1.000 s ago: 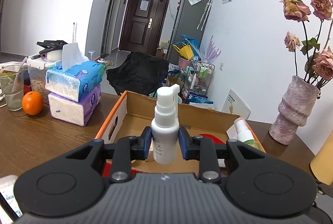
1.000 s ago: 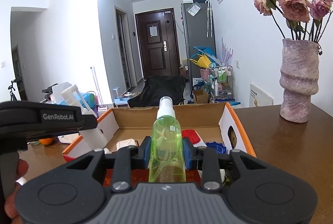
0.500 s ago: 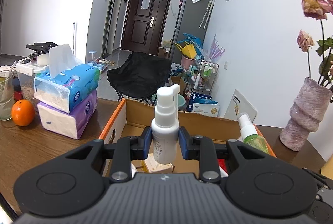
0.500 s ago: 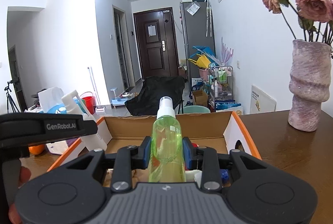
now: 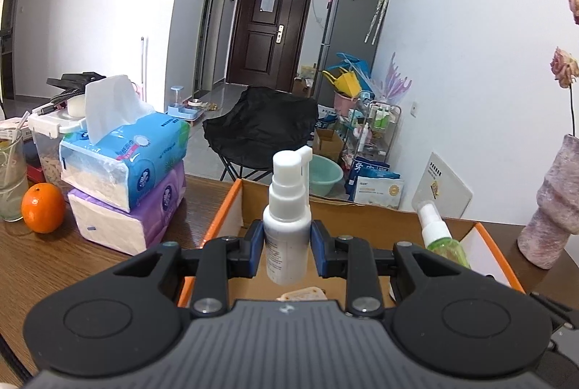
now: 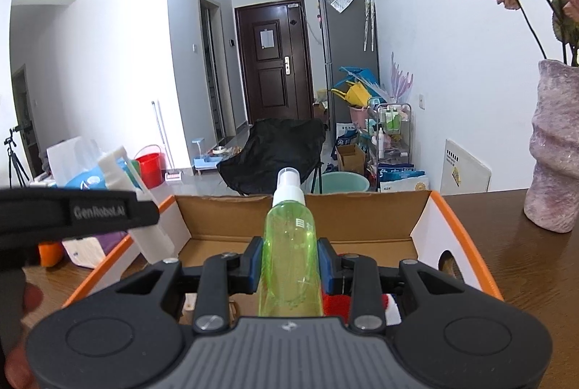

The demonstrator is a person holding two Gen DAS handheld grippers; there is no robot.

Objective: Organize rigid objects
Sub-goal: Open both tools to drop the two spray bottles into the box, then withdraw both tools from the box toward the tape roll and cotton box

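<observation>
Left wrist: white spray bottle [image 5: 287, 226] between fingers [image 5: 253, 253] (upright)

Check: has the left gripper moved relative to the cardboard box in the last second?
Yes. The left gripper, holding the white spray bottle, has advanced over the cardboard box.

Two tissue packs [image 5: 126, 179] sat stacked on the wooden counter [image 5: 72, 262] beside an orange [image 5: 42, 202]. A mottled vase [image 6: 555, 150] of dried roses stood right; a black chair [image 5: 260, 125] faced the dark door [image 5: 271, 30].
</observation>
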